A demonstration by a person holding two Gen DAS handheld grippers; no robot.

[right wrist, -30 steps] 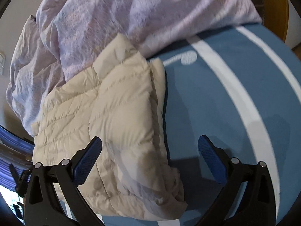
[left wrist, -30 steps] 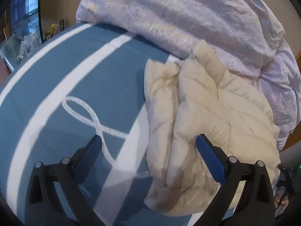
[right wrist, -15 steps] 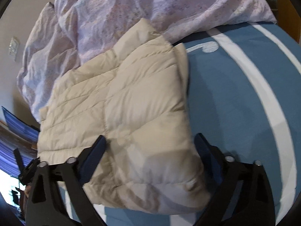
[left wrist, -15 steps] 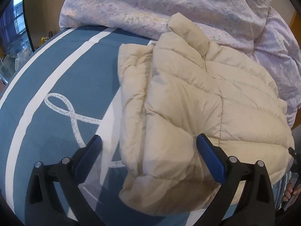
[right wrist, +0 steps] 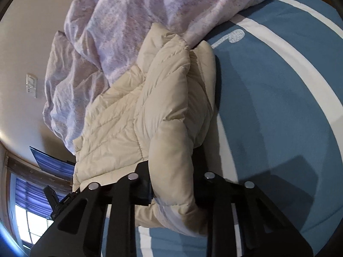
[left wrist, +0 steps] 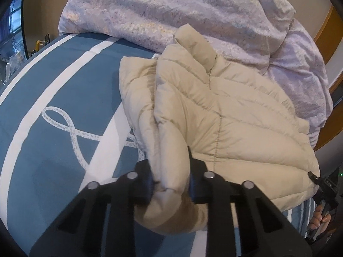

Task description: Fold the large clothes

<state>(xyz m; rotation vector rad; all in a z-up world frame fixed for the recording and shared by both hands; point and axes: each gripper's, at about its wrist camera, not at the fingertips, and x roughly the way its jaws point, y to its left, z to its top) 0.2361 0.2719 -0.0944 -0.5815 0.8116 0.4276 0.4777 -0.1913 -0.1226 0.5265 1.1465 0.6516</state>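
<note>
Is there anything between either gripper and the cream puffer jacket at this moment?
Nothing visible. The left gripper and the right gripper have just closed on the near edge of the puffer jacket, each pinching a bunched fold. The lilac duvet lies behind the jacket, away from both grips.

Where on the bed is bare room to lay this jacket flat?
Free: the blue striped cover between the cream jacket and the bed's edge. Crowded: the far end, where the lilac duvet is heaped against the jacket.
</note>
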